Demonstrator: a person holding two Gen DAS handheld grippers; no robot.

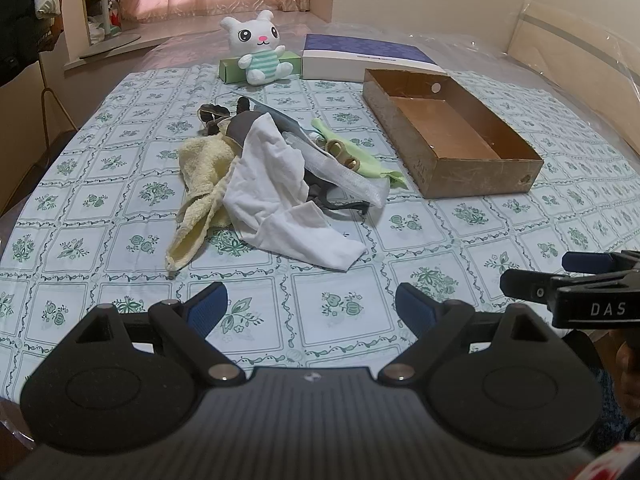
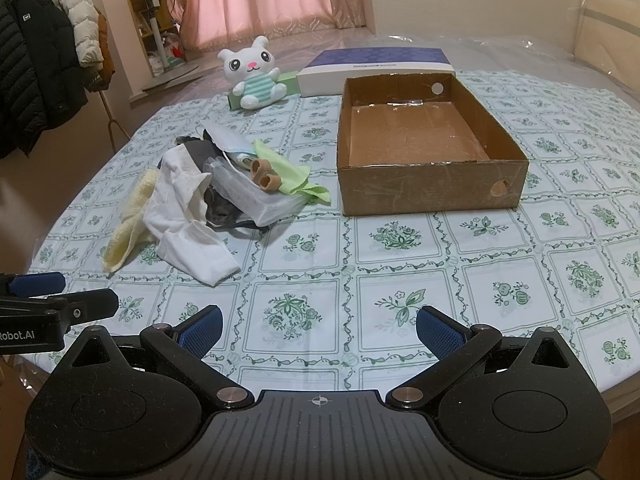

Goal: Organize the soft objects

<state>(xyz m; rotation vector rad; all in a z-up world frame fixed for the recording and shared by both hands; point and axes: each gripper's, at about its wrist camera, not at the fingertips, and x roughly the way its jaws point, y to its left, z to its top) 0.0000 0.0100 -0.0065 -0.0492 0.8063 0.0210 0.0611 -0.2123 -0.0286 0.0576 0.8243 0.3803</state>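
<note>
Left wrist view: left gripper [image 1: 312, 306] spread wide, nothing between the pads, hovering over bare tablecloth [image 1: 100, 216]. Heap of soft stuff straight ahead: white cloth [image 1: 276, 184] on top, yellow towel [image 1: 202, 176] ahead-left, green cloth [image 1: 360, 156] ahead-right, dark straps tangled underneath. Cardboard box [image 1: 476, 178] ahead-right, looks empty. Plush bunny [image 1: 260, 46] far ahead, sitting against a green carton [image 1: 230, 68]. Right gripper visible at far right edge, side-on; gap hard to read from here.

Risk: white cloth draped over the other items, so a grab there likely drags towel or straps along. A shallow pinch on a single layer may slip off.

Right wrist view: right gripper [image 2: 320, 328] also released, jaws well apart, empty. Pile ahead-left, box directly ahead and slightly right. Clear plastic case [image 2: 256, 196] and tan rings [image 2: 266, 172] resting on the pile.

Risk: rings loose on top; pulling any cloth could roll them off. Hard case mixed in, may snag fabric. Grippers side by side near the table edge, so both reaching for the pile could collide.
</note>
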